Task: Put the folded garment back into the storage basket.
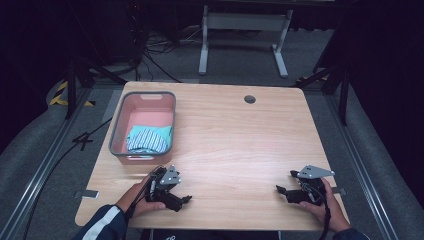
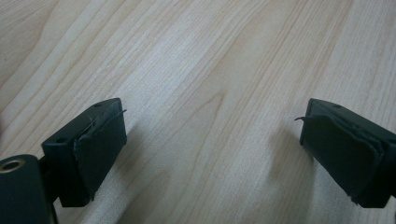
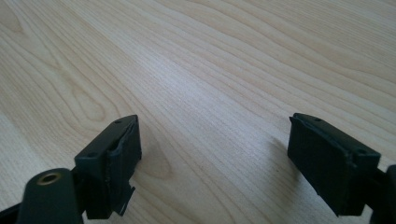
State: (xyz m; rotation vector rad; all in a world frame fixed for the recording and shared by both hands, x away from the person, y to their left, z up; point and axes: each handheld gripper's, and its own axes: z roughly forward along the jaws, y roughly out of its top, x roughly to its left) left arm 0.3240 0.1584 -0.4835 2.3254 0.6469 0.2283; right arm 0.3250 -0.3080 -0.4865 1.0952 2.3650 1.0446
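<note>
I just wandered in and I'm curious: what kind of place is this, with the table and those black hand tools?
Probably a lab or recording studio: a wooden table ringed by dark curtains, loose cables on grey carpet, and a person holding a left gripper and a right gripper.

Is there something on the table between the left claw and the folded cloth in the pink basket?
Only the basket's own near wall. The left claw is open beside it, the striped cloth lies inside, and the table between holds nothing.

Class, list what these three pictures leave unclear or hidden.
- Folded striped cloth in the pink basket, high view: too small to tell what garment it is; its underside is hidden.
- Person, high view: cut off at the bottom edge beyond the forearms.
- Floor beyond the table, high view: too dark.
</note>
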